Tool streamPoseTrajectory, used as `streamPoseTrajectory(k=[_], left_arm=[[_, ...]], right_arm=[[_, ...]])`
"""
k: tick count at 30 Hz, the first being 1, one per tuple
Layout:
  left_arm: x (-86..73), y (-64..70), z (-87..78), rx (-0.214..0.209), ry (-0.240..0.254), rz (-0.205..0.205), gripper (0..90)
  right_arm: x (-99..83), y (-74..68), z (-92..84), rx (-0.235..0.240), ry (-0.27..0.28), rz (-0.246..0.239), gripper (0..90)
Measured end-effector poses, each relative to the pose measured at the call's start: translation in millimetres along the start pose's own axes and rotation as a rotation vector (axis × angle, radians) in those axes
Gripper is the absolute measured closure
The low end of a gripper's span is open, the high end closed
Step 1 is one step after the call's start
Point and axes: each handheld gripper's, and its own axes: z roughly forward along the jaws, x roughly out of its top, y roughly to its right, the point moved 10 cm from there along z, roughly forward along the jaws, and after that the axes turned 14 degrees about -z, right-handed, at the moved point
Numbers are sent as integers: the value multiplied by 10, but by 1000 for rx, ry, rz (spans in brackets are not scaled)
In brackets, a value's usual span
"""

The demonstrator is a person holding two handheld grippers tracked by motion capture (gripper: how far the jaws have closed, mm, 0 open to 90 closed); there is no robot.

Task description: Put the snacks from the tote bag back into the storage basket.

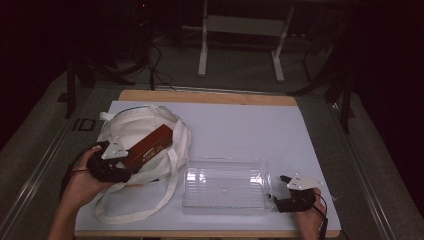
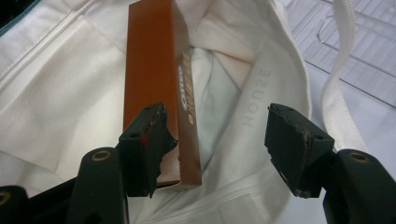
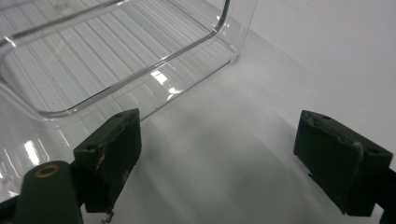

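A long brown box sticks out of the mouth of a white cloth tote bag at the table's left. My left gripper is at the box's near end. In the left gripper view it stands open, its left fingertip over the near end of the box and its right jaw above the bag's cloth. A clear plastic tray sits at the front centre with nothing in it. My right gripper rests open just right of it, over bare table beside the tray's corner.
A white sheet covers the tabletop. The bag's straps trail toward the front edge and touch the tray's left side. A person's hands hold both grippers from the near edge. Table legs stand on the floor beyond.
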Motion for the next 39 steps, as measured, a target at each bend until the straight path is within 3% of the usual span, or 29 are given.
streamPoseTrajectory(k=[10,28,39], left_arm=[[-18,-116,48,12,-32,-19,384],[-61,-201,228,19,-84,-53,346],[-111,-285,348,11,-125,-109,285]], right_arm=[[3,-3,-1,0,3,-4,150],[5,-6,-8,-1,6,-8,150],[5,-6,-9,-2,6,-9,150]])
